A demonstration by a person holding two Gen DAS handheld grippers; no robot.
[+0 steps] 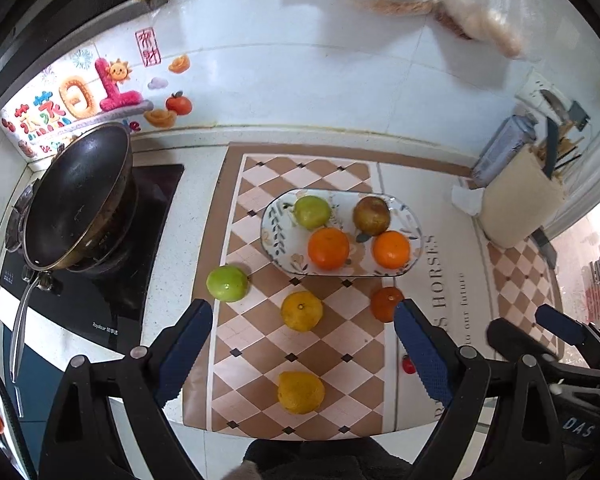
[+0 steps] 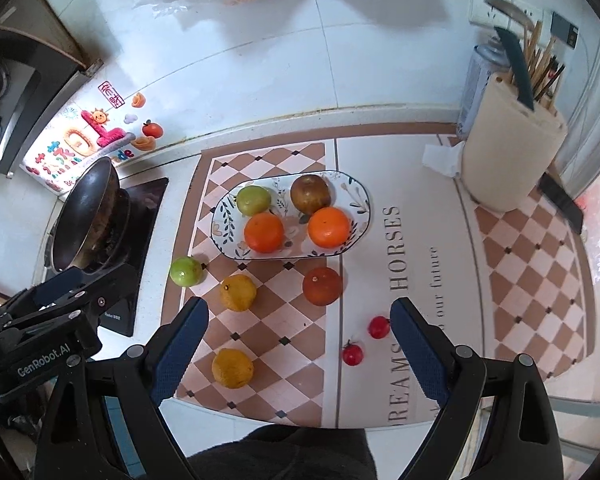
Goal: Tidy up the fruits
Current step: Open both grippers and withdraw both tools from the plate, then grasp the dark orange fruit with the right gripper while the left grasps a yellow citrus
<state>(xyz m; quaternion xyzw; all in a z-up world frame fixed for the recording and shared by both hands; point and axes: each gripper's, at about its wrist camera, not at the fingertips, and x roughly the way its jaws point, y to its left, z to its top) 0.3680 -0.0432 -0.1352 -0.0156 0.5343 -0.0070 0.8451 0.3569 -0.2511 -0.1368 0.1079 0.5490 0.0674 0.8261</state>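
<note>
Both the left gripper and the right gripper are spread wide, nothing grasped. Four fruits already lie on the patterned plate, mid-frame. The dark orange, just below the plate, is judged the easiest pick for the right gripper: it should be straddled from above and clenched gently. In the left view a cherry tomato is half hidden behind a finger.

Glossy ceramic plate; matt dark wok; ribbed blue rubbery fingers; glossy wall tiles.
</note>
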